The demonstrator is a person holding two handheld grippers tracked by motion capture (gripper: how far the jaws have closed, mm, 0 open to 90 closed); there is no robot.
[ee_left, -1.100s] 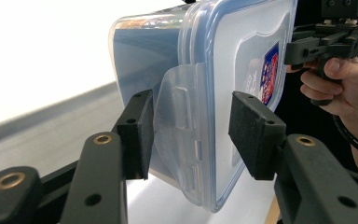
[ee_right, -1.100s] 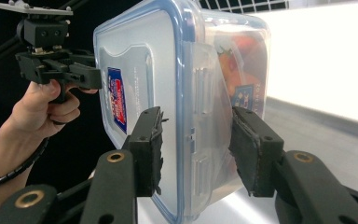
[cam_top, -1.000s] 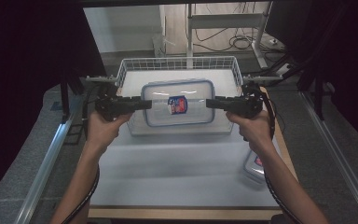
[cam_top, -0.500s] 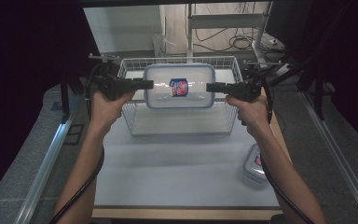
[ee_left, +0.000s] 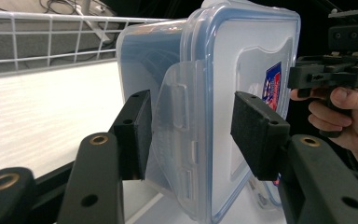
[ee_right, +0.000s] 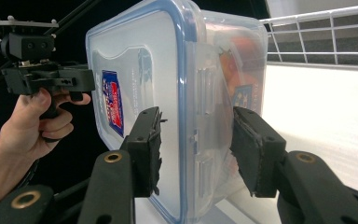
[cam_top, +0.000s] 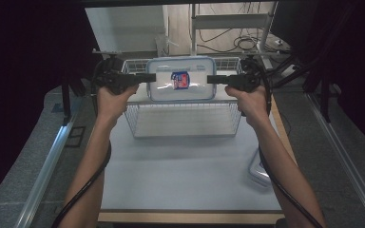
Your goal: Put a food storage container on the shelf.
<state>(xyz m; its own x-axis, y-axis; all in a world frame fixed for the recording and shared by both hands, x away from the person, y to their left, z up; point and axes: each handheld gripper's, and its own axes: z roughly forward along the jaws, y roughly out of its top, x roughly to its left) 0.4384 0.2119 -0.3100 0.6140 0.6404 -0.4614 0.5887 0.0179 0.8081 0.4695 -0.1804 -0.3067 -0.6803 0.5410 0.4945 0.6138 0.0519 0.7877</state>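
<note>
Lidded plastic container (cam_top: pixel 181 79) held in the air over the wire basket (cam_top: pixel 183 124), at 12 o'clock on the white table (cam_top: pixel 180 171). Left gripper (cam_top: pixel 151 77) clamped on its 9 o'clock end, right gripper (cam_top: pixel 212 79) on its 3 o'clock end (lid with sticker faces the high view).

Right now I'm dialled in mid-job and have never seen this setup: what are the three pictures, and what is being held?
No robot here: a person holds a hand-held clamp in each hand. The high view looks down on the table. The left tool and right tool each grip one end of a clear lidded box, holding it in the air above a wire basket. The other two pictures come from cameras riding on each tool, looking along its black jaws, which press on the box's side latches. A second small container lies at the table's right edge.
</note>
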